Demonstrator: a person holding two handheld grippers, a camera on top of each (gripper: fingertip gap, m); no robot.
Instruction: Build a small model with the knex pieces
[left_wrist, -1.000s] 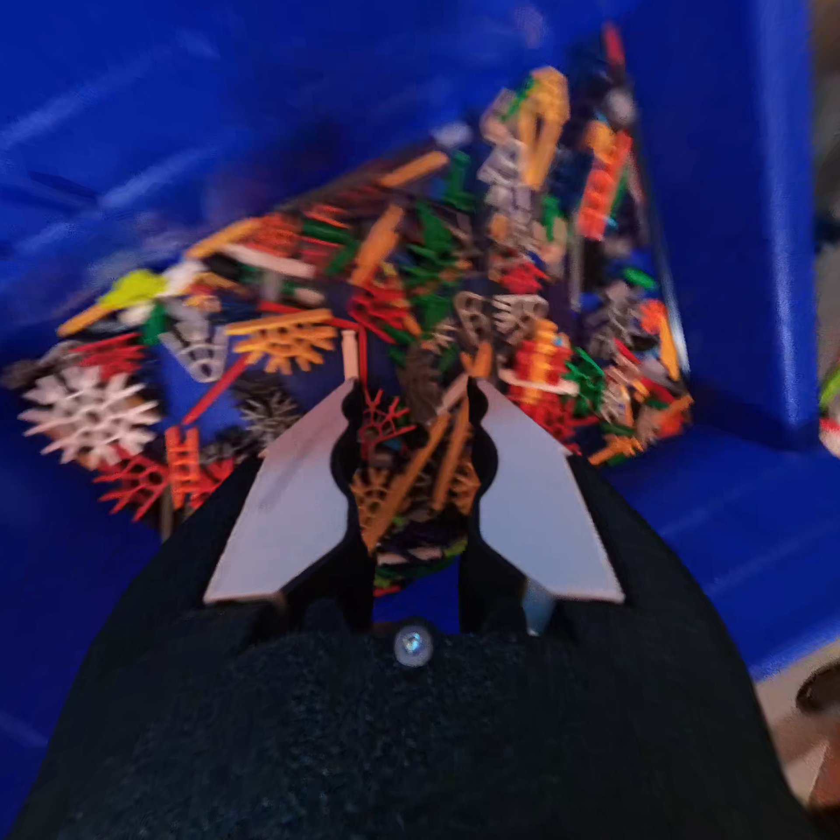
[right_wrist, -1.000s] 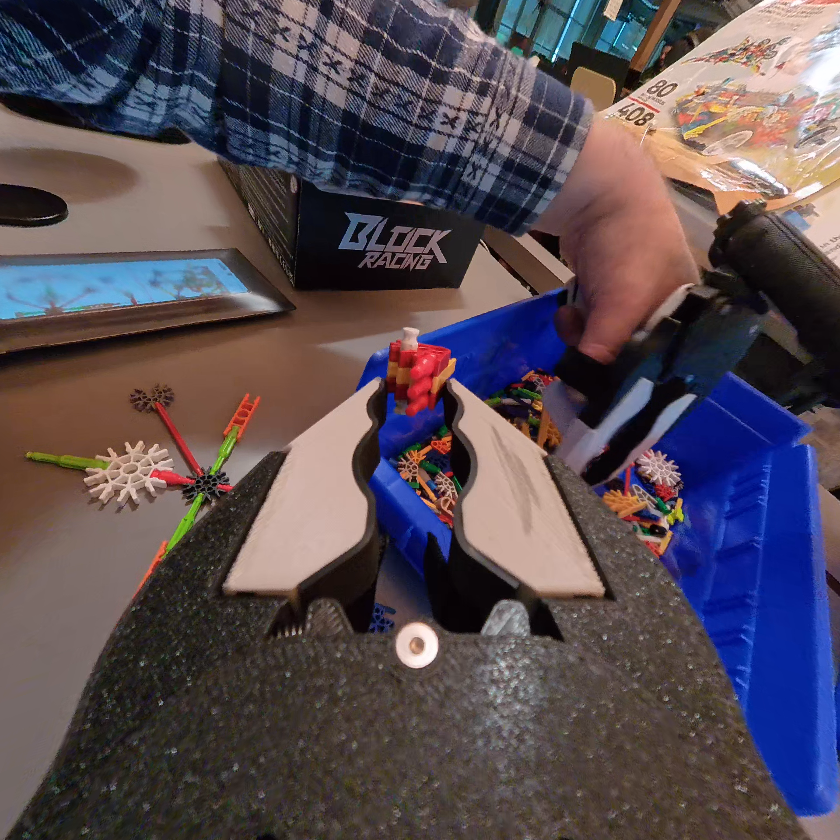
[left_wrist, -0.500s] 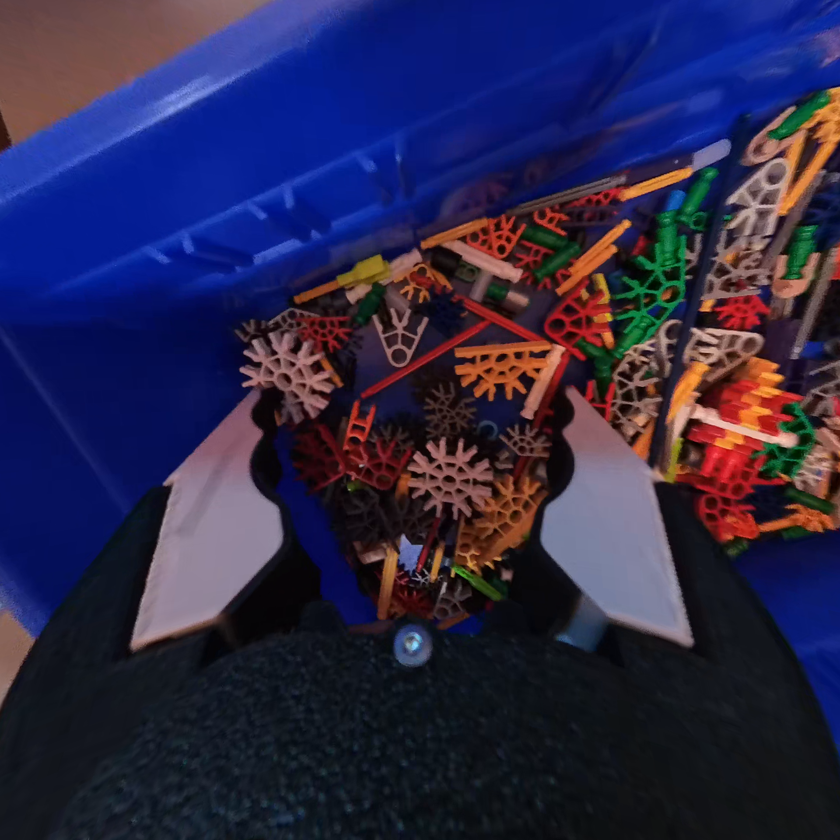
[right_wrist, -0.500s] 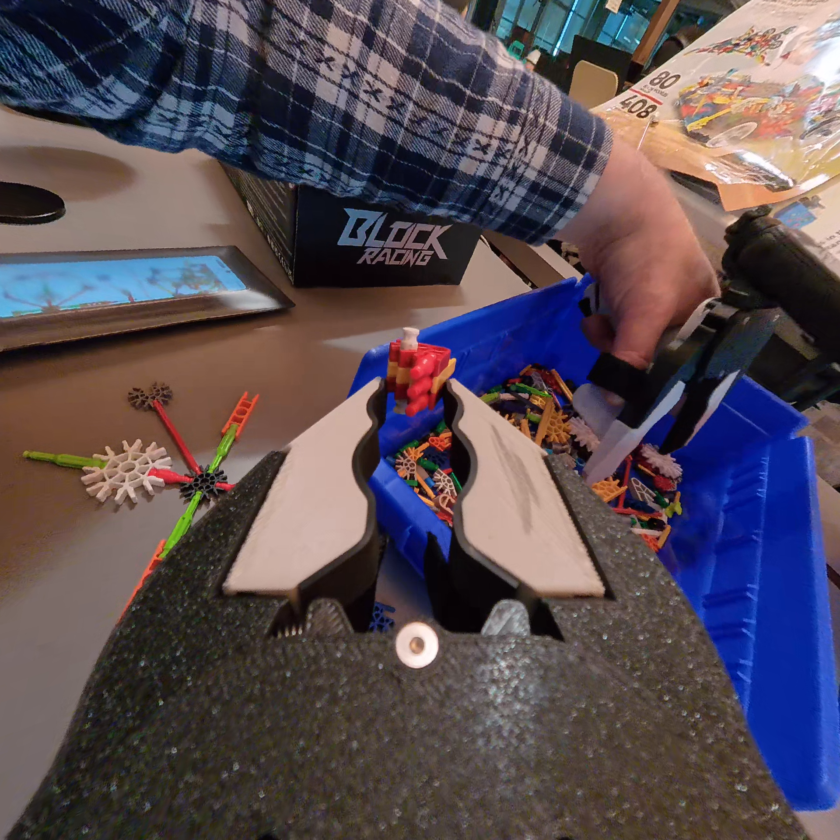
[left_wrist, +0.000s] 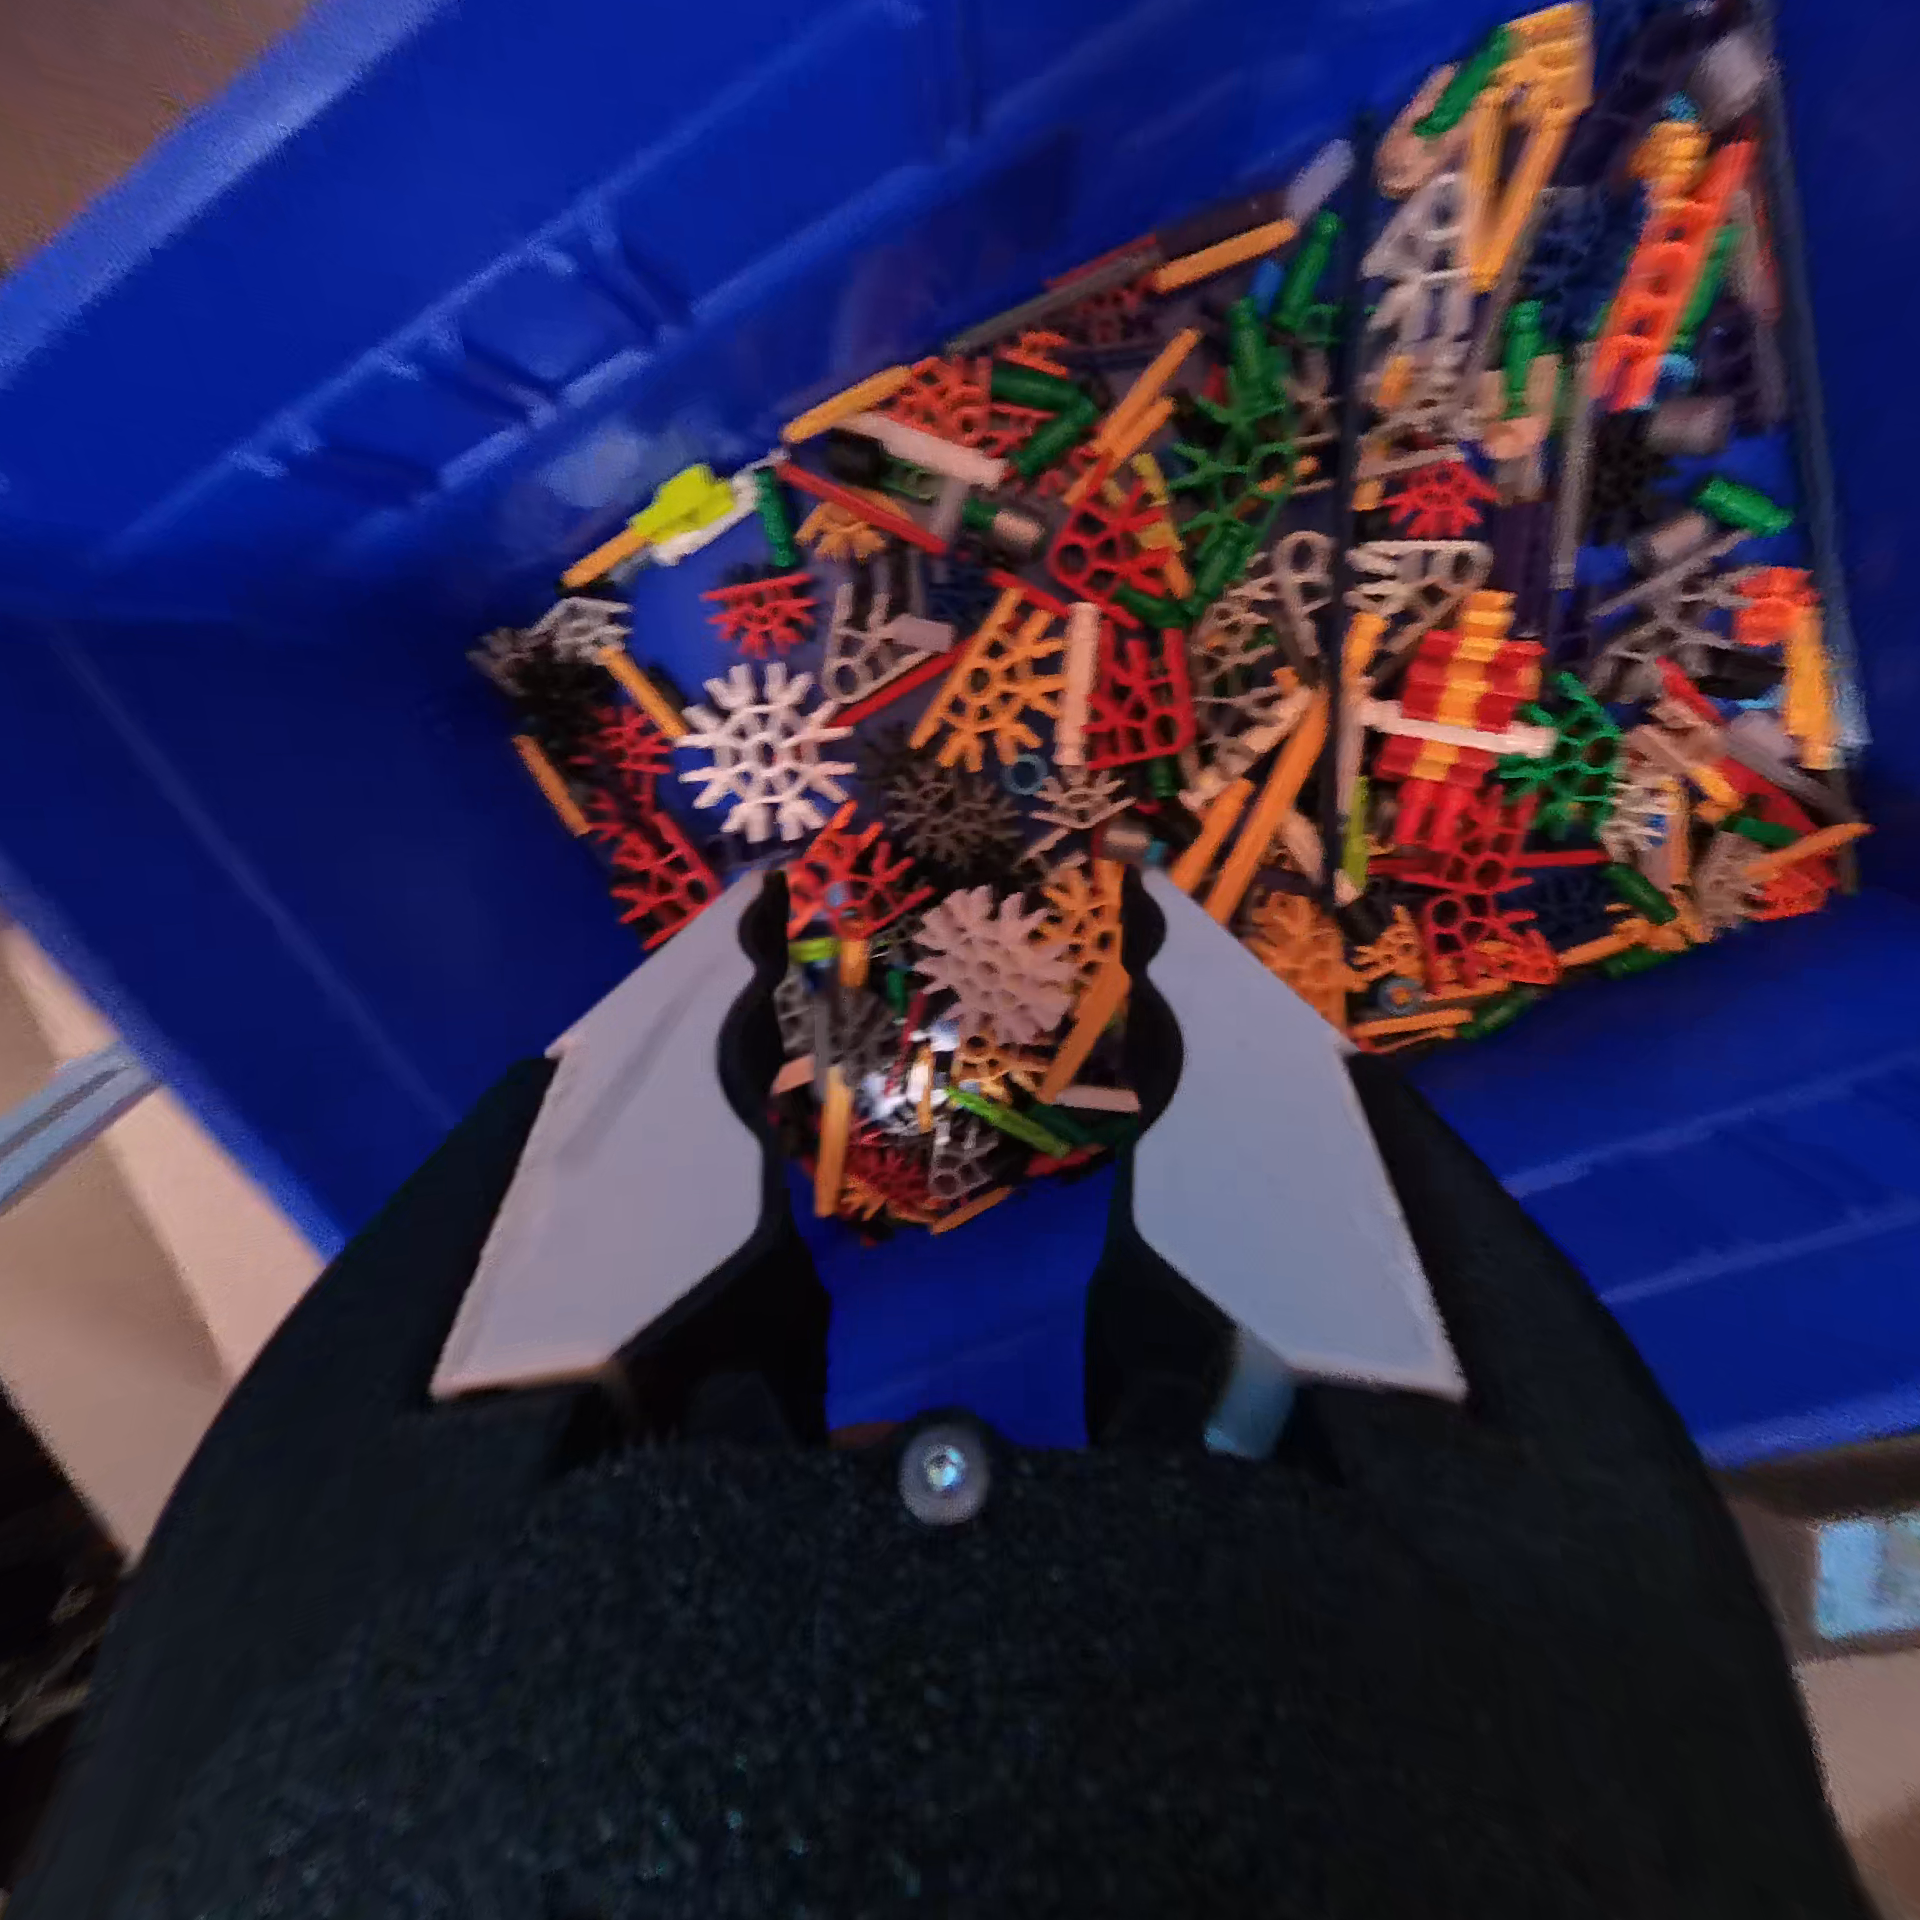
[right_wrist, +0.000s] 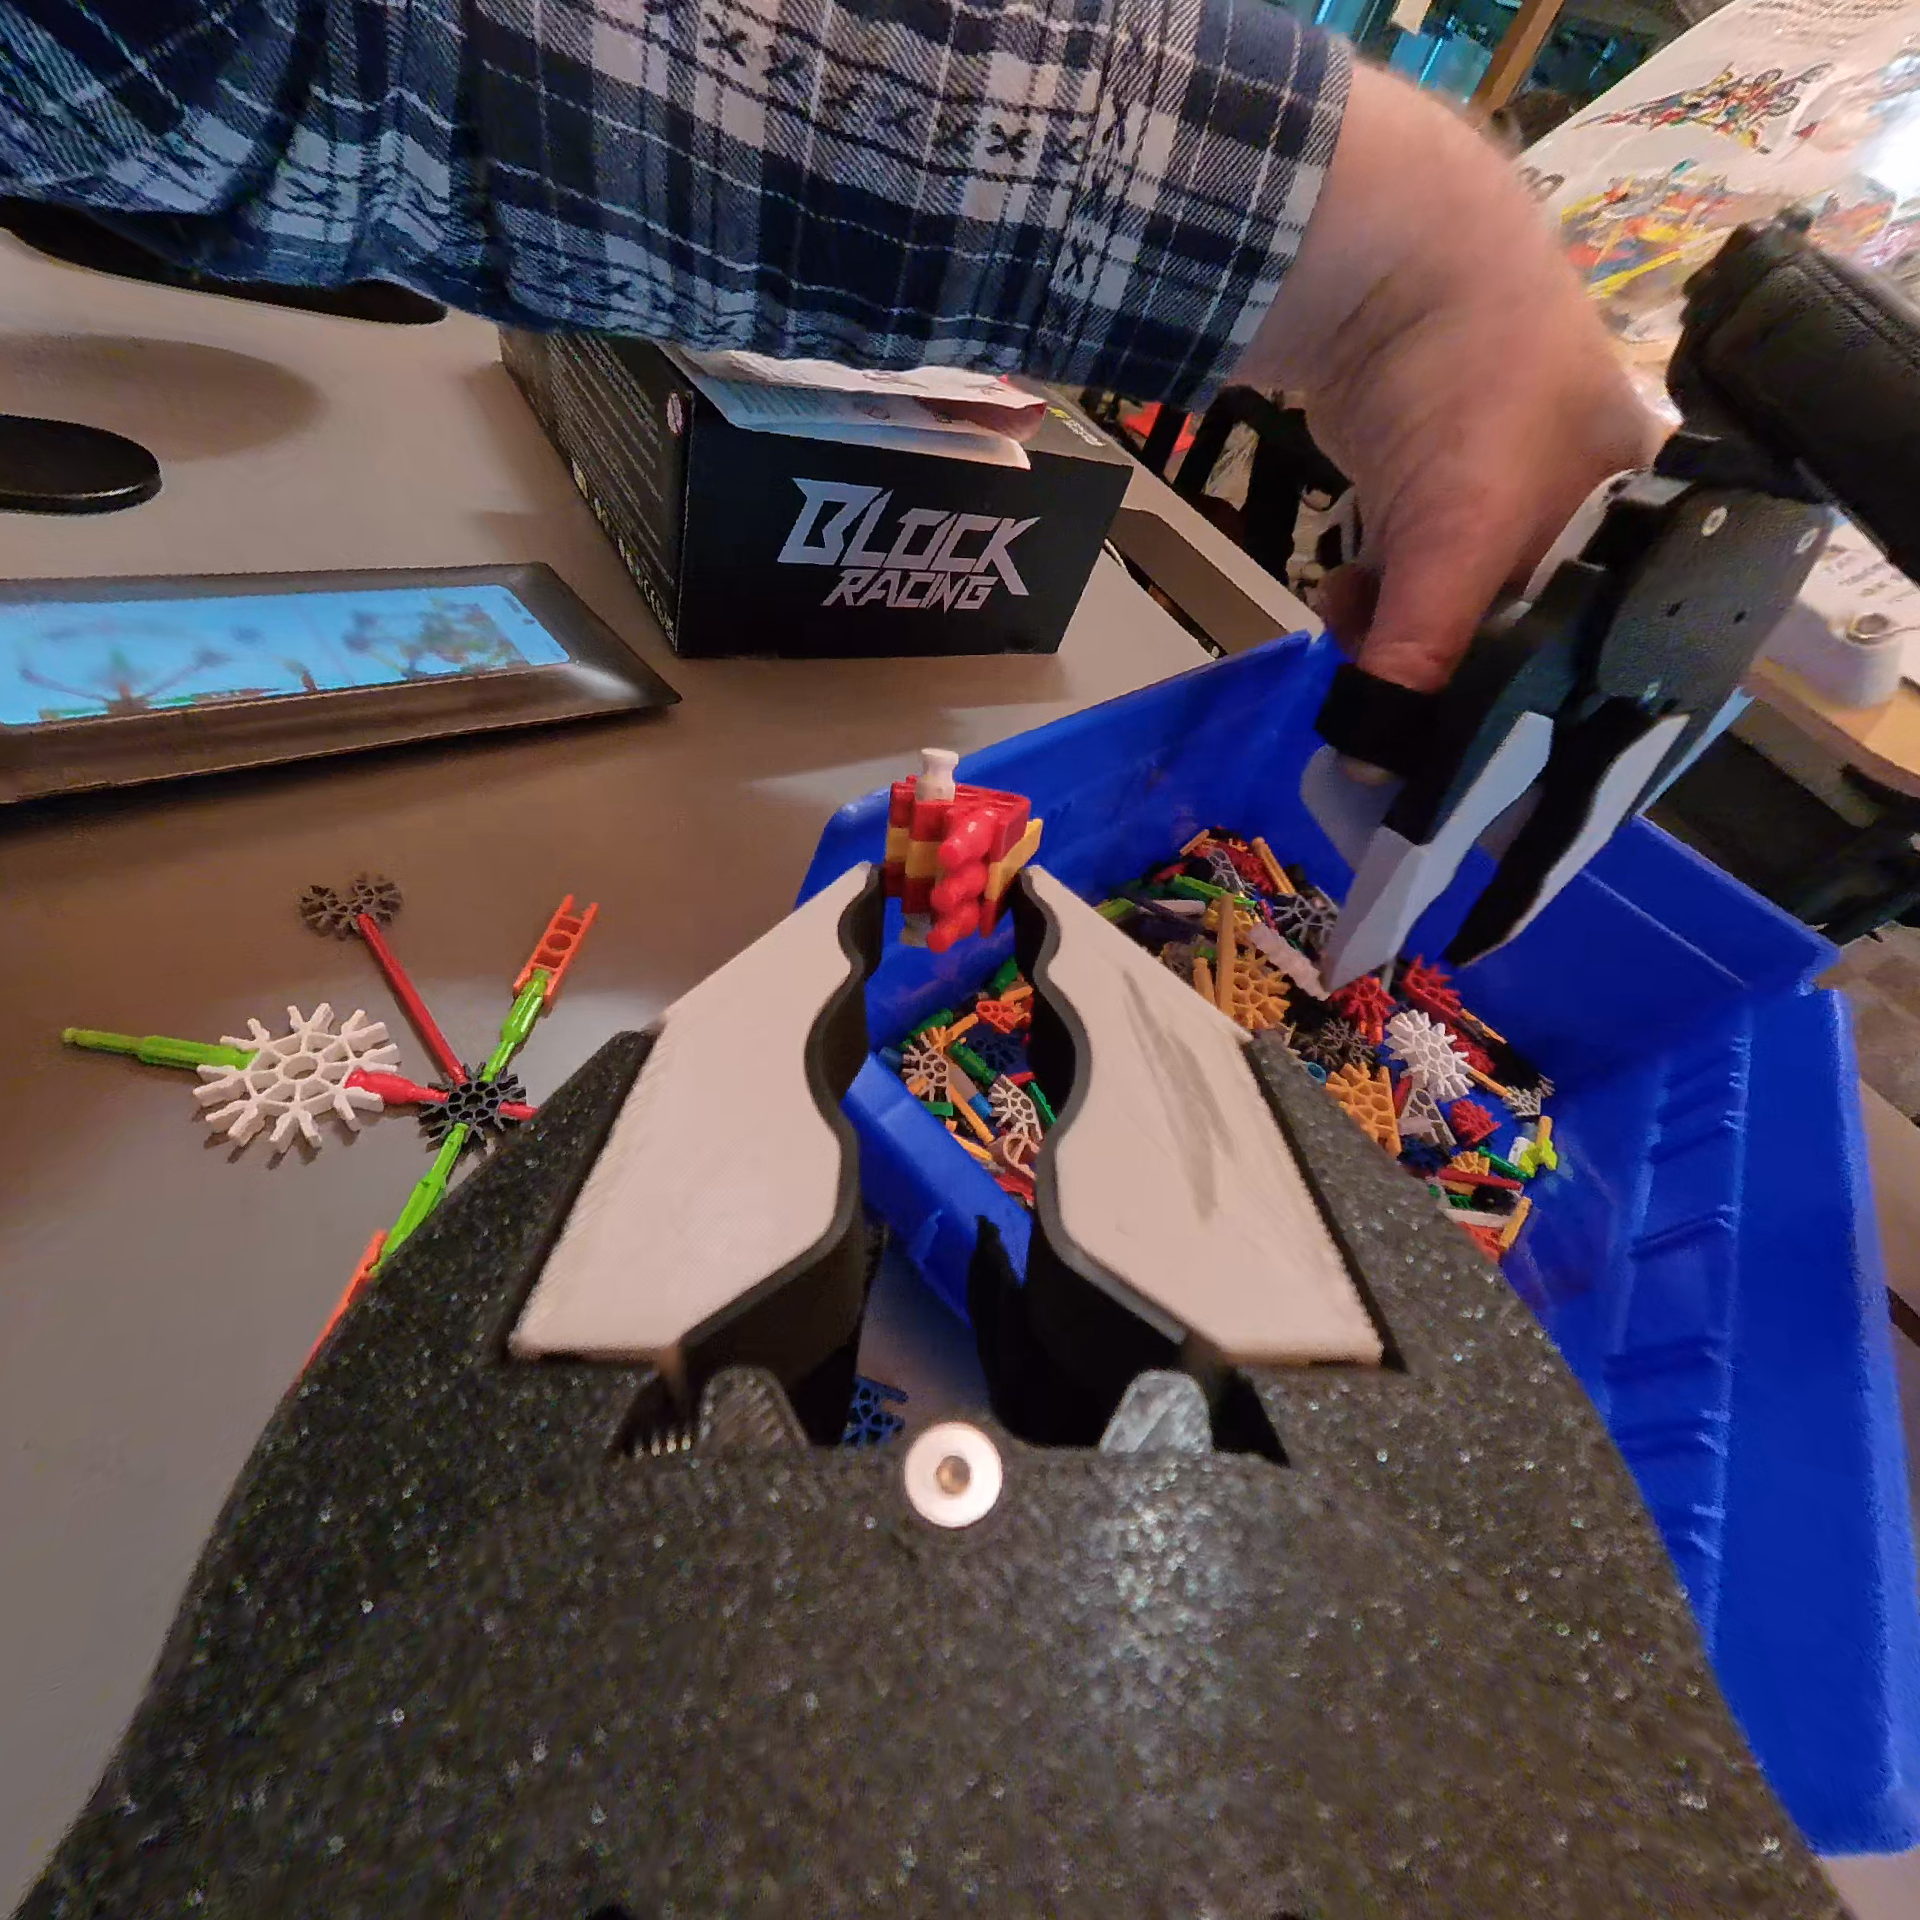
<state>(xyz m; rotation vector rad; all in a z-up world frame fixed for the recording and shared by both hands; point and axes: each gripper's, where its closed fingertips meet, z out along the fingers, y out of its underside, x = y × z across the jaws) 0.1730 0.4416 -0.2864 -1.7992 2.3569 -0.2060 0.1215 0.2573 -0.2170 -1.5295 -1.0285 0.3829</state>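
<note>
A blue bin (left_wrist: 416, 364) holds a pile of small plastic construction rods and connectors (left_wrist: 1195, 644). My left gripper (left_wrist: 951, 904) is open, tips down just above the pile near the bin's corner. A white snowflake connector (left_wrist: 992, 966) lies between its fingers, not gripped. In the right wrist view the left gripper (right_wrist: 1403, 961) dips into the bin (right_wrist: 1714, 1247), held by a person's hand (right_wrist: 1455, 416). My right gripper (right_wrist: 948, 883) is shut on a red and yellow stacked piece (right_wrist: 956, 862) with a white peg on top. It holds the piece above the bin's near-left corner.
On the brown table left of the bin lies a small assembly of a white snowflake (right_wrist: 301, 1070), green and red rods and a black hub (right_wrist: 473, 1107). A black box (right_wrist: 862, 540) and a flat screen (right_wrist: 291, 665) lie behind. A plaid sleeve (right_wrist: 727, 156) crosses overhead.
The left gripper opened wide half a second ago and has since narrowed, shifting over the pile near the bin's corner. The right gripper has held still with the red and yellow piece.
</note>
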